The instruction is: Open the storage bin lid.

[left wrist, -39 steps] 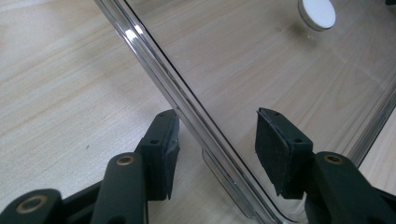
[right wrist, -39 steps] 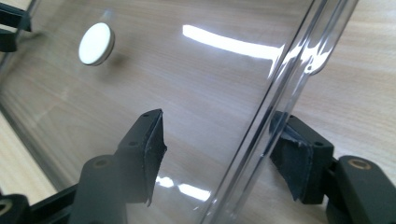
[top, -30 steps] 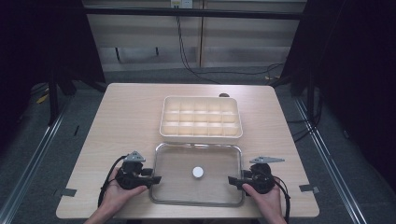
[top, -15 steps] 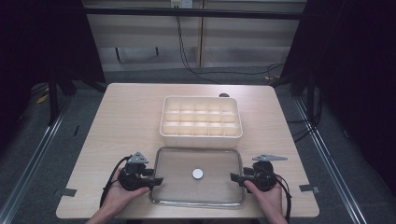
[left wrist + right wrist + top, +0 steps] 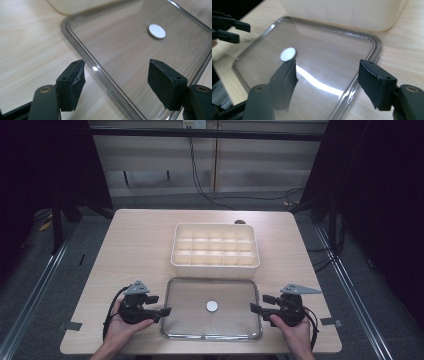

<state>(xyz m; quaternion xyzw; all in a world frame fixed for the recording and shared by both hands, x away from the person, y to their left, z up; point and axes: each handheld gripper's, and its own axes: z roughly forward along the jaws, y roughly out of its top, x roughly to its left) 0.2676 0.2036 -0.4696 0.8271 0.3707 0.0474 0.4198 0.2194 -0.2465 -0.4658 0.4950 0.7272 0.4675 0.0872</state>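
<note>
A clear rectangular lid (image 5: 190, 300) with a white disc (image 5: 212, 306) at its middle lies flat on the wooden table in front of a cream compartment box (image 5: 215, 245). My left gripper (image 5: 162, 310) is at the lid's left edge. In the left gripper view, the left gripper (image 5: 117, 75) stands open and its jaws have just been opening. The lid's rim (image 5: 100, 72) runs between them untouched, with the disc (image 5: 156, 31) beyond. My right gripper (image 5: 255, 304) is at the lid's right edge. In the right gripper view, the right gripper (image 5: 328, 75) is open over the lid's corner (image 5: 324, 57).
The box (image 5: 342, 12) stands just behind the lid, its compartments bare. Bare tabletop (image 5: 140, 250) lies left and right of the box. The table's front edge runs close below both hands. Dark floor, rails and cables surround the table.
The left gripper's jaws have spread wider at the lid's left rim. The right gripper has lifted slightly at the right rim. The lid lies where it was.
</note>
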